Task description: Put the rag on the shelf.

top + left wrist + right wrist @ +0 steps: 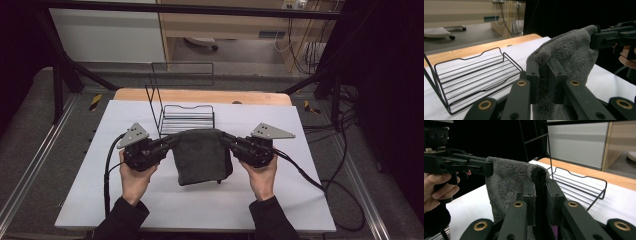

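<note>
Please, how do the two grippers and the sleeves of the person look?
Both the left gripper and the right gripper are black, with brass-coloured pivots and a grey three-cornered plate on top. A black cable trails from each. The sleeves are black.

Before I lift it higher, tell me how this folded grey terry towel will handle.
Probably floppy: the folded grey terry towel sags between the left gripper and right gripper. Its fuzzy pile likely grips well. Seemingly light, since pinches at two corners hold it.
</note>
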The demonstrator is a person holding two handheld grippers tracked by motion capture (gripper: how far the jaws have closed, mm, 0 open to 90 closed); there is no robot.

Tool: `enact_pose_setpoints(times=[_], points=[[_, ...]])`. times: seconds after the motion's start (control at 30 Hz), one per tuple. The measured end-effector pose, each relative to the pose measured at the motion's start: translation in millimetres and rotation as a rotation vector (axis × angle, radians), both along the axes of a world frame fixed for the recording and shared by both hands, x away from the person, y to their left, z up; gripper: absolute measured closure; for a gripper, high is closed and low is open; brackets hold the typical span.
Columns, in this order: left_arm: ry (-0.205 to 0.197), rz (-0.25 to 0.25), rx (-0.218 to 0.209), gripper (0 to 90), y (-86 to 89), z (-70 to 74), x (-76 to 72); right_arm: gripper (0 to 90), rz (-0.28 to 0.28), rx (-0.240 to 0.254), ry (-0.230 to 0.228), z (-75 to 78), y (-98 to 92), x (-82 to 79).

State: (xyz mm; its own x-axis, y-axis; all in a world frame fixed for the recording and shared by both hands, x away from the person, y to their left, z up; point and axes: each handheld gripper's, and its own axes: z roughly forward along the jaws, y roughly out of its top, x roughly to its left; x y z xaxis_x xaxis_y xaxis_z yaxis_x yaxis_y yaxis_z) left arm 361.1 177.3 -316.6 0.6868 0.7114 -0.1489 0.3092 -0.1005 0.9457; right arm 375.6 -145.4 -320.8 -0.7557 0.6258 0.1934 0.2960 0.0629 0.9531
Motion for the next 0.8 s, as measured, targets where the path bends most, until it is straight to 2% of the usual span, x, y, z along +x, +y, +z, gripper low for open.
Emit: enact_pose_setpoints(times=[0.4, 0.8], points=[[-0.054, 0.017, -0.031, 80.0, 4.4, 15.2, -0.7, 80.6, -0.026, 0.036, -0.076, 17.0, 6.6, -8.7], [-0.096, 0.042, -0.096, 80.1, 9.3, 40.6, 7.2, 80.7, -0.07, 0.065, -0.154, 41.5, 16.3, -8.0]])
